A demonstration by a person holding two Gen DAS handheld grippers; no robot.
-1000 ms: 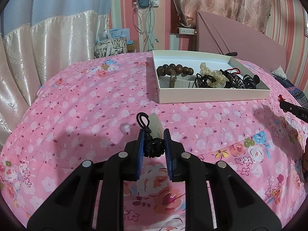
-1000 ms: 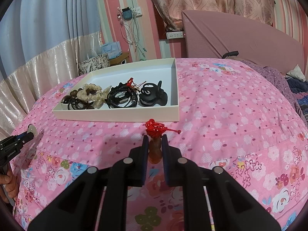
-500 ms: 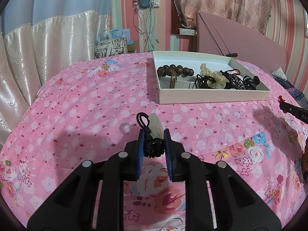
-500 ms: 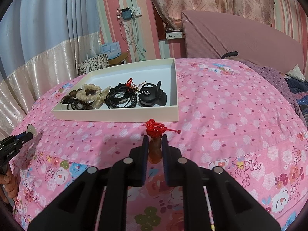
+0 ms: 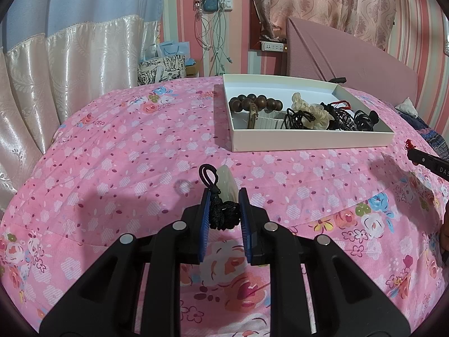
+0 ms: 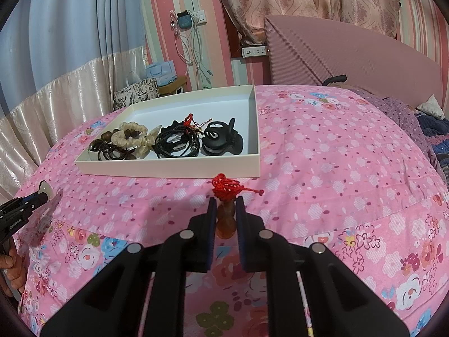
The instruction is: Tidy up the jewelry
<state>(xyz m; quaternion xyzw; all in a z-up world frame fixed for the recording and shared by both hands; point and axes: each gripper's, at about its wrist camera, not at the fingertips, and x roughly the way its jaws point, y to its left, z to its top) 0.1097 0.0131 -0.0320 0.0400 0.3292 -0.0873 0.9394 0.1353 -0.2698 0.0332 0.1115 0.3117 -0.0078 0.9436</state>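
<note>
My left gripper (image 5: 224,193) is shut on a pale jade pendant with a black cord (image 5: 223,196), held above the pink bedspread, short of the white tray (image 5: 308,140). My right gripper (image 6: 226,200) is shut on an amber pendant with a red knot (image 6: 226,188), just in front of the tray (image 6: 168,168). The tray holds dark wooden beads (image 5: 254,102), a cream scrunchie (image 6: 132,136), black cords (image 6: 176,143) and a black hair claw (image 6: 221,140). The right gripper's tip also shows at the right edge of the left wrist view (image 5: 426,160), and the left gripper at the left edge of the right wrist view (image 6: 22,207).
The pink floral bedspread (image 5: 126,154) covers a bed that slopes away at its edges. A pink headboard (image 6: 350,56) stands behind the tray. Curtains (image 5: 70,70), a patterned bag (image 5: 160,68) and hanging cables (image 5: 213,42) lie beyond the bed's far edge.
</note>
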